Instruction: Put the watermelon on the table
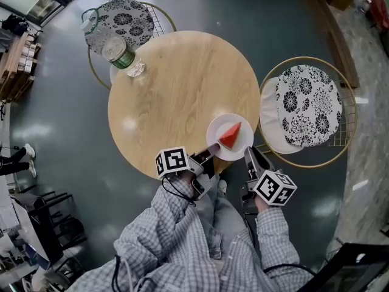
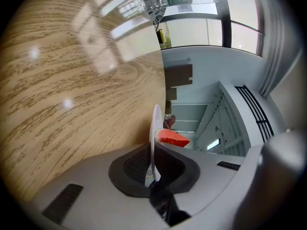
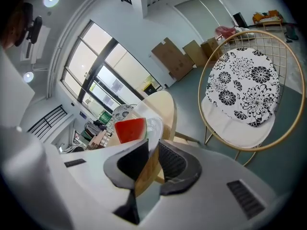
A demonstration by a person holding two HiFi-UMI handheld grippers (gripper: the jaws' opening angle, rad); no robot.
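Note:
A red wedge of watermelon (image 1: 231, 135) lies on a small white plate (image 1: 217, 146) at the near right edge of the round wooden table (image 1: 182, 84). My left gripper (image 1: 209, 152) is shut on the plate's near left rim. In the left gripper view the plate (image 2: 156, 123) stands edge-on between the pads, the watermelon (image 2: 172, 138) just beyond, and the table (image 2: 72, 90) fills the left. My right gripper (image 1: 249, 154) holds the near right rim. In the right gripper view the plate (image 3: 154, 126) runs in between the jaws, the watermelon (image 3: 130, 129) sits above them, and the table edge (image 3: 165, 104) shows behind.
A green-capped bottle (image 1: 121, 53) stands at the table's far left edge. One wire chair with a flowered cushion (image 1: 310, 105) stands close to the right of the table, another (image 1: 124, 17) is at the far left. The person's checked sleeves and legs are directly below the grippers.

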